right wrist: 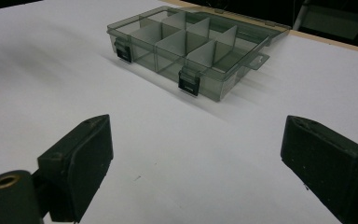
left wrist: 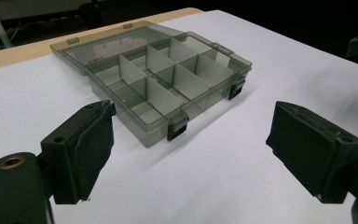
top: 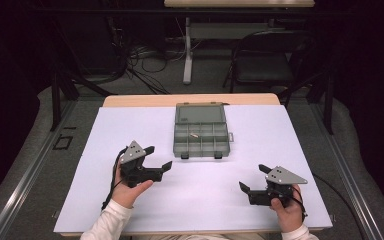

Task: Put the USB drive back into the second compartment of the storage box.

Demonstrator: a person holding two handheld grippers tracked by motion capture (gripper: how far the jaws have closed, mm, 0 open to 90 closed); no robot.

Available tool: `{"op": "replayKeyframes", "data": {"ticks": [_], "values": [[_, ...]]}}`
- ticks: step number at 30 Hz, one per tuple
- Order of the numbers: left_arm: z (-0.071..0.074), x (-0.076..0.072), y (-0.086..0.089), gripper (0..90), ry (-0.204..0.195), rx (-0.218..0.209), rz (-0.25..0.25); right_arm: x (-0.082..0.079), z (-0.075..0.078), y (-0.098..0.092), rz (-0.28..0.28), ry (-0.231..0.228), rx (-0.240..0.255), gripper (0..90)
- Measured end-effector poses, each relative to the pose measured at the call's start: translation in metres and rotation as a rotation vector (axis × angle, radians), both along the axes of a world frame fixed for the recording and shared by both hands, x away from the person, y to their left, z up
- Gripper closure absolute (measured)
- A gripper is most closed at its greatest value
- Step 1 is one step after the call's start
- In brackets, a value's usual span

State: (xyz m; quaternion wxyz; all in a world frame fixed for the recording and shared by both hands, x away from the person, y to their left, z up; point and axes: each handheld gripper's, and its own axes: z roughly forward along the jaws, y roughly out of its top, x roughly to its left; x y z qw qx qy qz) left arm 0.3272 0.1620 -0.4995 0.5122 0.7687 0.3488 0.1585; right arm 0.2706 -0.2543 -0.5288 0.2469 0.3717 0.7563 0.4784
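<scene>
A smoky clear compartment box (top: 201,135) lies open on the white table cover, its lid folded back flat. One small tan piece (top: 194,135) rests in a middle compartment. My left gripper (top: 158,157) is held low over the cover, left of the box's front, jaws wide apart and empty. In the left gripper view the box (left wrist: 168,79) sits just beyond the two black pads (left wrist: 93,149). My right gripper (top: 253,178) hovers near the front right, open and empty. The right gripper view looks along it toward the box (right wrist: 191,46).
The white cover (top: 130,205) spans most of the wooden table (top: 130,100). Behind the table stand a folding chair (top: 265,60), a desk leg and loose cables on the floor. The box has two black latches (right wrist: 189,83) on its front wall.
</scene>
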Motion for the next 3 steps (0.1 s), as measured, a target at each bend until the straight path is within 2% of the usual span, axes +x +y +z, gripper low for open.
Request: {"op": "replayKeyframes", "data": {"ticks": [3], "values": [[-0.0012, -0.0021, 0.0031, 11.4, 0.001, 0.003, 0.006, 0.0000, 0.0003, -0.0002, 0.001, -0.002, -0.003, 8.9]]}}
